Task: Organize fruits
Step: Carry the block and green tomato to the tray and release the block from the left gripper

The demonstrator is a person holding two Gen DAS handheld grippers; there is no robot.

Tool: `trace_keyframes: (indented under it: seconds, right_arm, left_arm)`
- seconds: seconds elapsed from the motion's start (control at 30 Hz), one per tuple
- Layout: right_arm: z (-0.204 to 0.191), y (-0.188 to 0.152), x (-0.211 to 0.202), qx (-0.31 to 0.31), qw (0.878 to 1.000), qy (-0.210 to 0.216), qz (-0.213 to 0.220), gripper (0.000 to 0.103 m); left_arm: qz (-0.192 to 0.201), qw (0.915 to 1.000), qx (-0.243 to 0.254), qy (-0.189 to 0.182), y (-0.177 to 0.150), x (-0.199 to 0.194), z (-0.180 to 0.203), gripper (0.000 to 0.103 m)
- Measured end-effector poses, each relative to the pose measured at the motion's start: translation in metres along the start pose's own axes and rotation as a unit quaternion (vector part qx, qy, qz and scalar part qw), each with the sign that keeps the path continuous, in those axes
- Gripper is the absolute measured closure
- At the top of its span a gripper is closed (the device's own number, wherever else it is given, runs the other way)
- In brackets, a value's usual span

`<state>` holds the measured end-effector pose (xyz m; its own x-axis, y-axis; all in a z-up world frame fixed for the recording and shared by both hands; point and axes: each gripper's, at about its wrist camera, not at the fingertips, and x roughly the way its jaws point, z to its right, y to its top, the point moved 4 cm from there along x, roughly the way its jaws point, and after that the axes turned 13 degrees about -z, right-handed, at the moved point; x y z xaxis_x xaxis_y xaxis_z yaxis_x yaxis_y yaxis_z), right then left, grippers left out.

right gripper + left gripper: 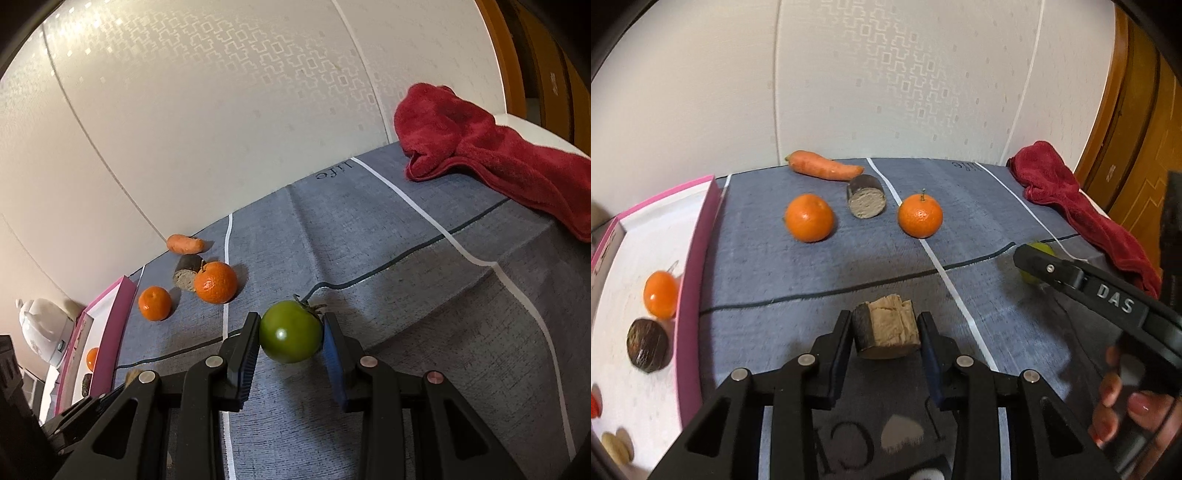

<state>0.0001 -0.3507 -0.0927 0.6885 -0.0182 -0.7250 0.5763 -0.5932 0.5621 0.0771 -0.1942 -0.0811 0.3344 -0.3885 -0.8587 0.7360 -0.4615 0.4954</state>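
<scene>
My left gripper [885,332] is shut on a dark-skinned, pale-fleshed cut chunk [886,330] above the blue-grey cloth [768,258]. My right gripper [290,332] is shut on a green tomato [290,331]; the tomato also shows in the left wrist view [1039,248] behind the right gripper's finger. Two mandarins [809,218] [920,216], a second cut chunk [866,201] and a carrot [824,167] lie at the back of the cloth. The pink-rimmed white box [698,258] at left holds a mandarin [660,294] and a dark round fruit [647,350].
A red towel [1078,210] lies along the right edge of the table by the wooden door. The wall stands right behind the carrot. A white kettle-like object [44,332] stands beyond the box. More small items sit in the box's near corner [615,446].
</scene>
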Motion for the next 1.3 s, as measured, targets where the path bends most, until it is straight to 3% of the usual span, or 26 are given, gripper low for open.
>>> trace_keyframes:
  seconds: [0.57, 1.3]
  right_arm:
    - [-0.019, -0.002, -0.002, -0.057, 0.998, -0.024, 0.006, 0.069]
    - [-0.027, -0.004, -0.003, -0.086, 0.995, -0.043, 0.009, 0.069]
  left_arm:
    - [0.023, 0.9997, 0.002, -0.001, -0.024, -0.033, -0.008, 0.067]
    - [0.062, 0.9975, -0.033, -0.001, -0.024, -0.08, -0.043, 0.067]
